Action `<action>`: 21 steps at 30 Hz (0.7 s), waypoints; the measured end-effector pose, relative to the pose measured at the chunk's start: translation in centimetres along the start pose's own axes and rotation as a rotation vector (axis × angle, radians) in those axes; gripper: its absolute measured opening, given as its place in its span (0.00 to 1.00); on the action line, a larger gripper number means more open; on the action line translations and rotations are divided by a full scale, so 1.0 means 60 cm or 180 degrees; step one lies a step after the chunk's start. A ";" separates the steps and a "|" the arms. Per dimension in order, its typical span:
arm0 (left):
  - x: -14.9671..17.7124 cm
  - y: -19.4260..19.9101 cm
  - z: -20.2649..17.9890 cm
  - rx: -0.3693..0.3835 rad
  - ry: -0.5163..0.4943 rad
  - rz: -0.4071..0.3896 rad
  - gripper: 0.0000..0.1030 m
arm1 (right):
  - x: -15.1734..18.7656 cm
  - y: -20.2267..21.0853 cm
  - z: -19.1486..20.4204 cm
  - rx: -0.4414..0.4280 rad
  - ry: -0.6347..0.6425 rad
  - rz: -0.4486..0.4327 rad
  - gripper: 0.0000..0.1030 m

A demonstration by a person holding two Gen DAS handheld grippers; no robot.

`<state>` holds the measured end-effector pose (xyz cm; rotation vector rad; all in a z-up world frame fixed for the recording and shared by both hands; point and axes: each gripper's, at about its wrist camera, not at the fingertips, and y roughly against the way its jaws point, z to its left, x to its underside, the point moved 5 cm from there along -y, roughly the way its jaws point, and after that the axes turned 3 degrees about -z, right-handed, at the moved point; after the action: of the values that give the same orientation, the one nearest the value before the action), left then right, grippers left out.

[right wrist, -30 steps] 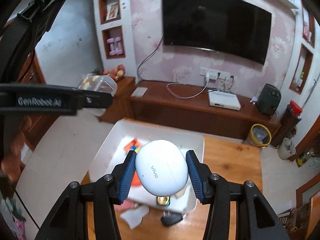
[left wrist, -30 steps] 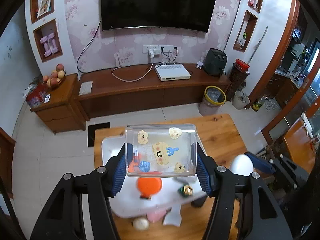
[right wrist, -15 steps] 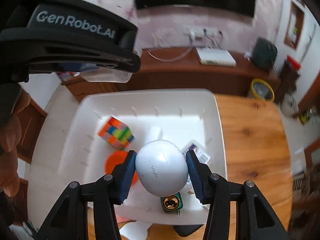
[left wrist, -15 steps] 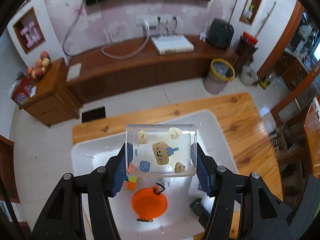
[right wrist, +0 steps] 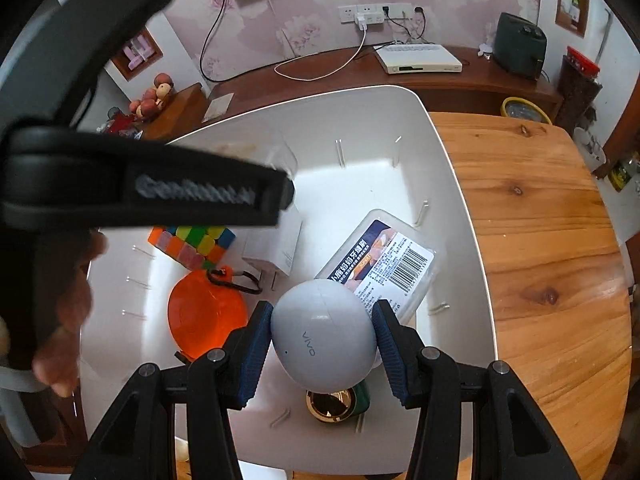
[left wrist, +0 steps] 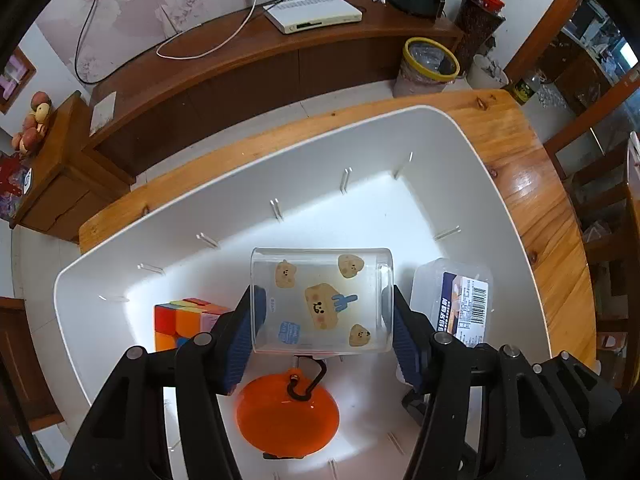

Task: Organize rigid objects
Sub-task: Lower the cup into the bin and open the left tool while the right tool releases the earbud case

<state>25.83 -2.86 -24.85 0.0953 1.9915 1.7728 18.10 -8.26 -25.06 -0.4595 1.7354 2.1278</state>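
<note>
My left gripper (left wrist: 322, 316) is clamped on the clear sticker box (left wrist: 321, 299), my right gripper (right wrist: 322, 346) on the white earbud case (right wrist: 323, 338), both over the white bin (left wrist: 472, 168). Released here, the round case might roll onto the gold-capped bottle (right wrist: 332, 402), perhaps.

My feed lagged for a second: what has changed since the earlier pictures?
Both tongs have come down over the white plastic bin, which now fills each view. The left tongs still clamp the clear sticker-covered box; the right tongs still clamp the white egg-shaped case. Nothing released; the bin's contents lie unmoved.
</note>
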 end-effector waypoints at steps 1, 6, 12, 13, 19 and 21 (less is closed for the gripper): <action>0.000 -0.001 0.001 -0.0013 -0.0001 0.0011 0.62 | 0.001 0.001 0.000 -0.0016 0.0006 -0.0001 0.53; 0.006 0.000 0.010 -0.0129 0.0037 0.0085 0.87 | 0.000 0.005 -0.003 -0.0013 -0.0006 -0.0059 0.65; 0.015 0.036 0.019 -0.0140 0.0082 -0.0073 0.90 | -0.003 0.034 0.008 0.0010 0.0077 -0.0249 0.68; 0.017 0.041 0.022 -0.0132 0.0094 -0.0091 0.90 | -0.003 0.041 0.010 0.0013 0.0089 -0.0291 0.68; 0.042 0.087 0.030 -0.0132 0.0202 -0.0241 0.92 | 0.005 0.074 0.024 0.0000 0.0185 -0.0418 0.71; 0.051 0.099 0.031 -0.0133 0.0236 -0.0275 0.92 | 0.012 0.085 0.030 -0.0008 0.0231 -0.0445 0.71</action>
<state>22.32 0.89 -20.20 -0.0699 1.9774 1.7854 15.02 -7.38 -20.65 -0.6465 1.6864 2.0390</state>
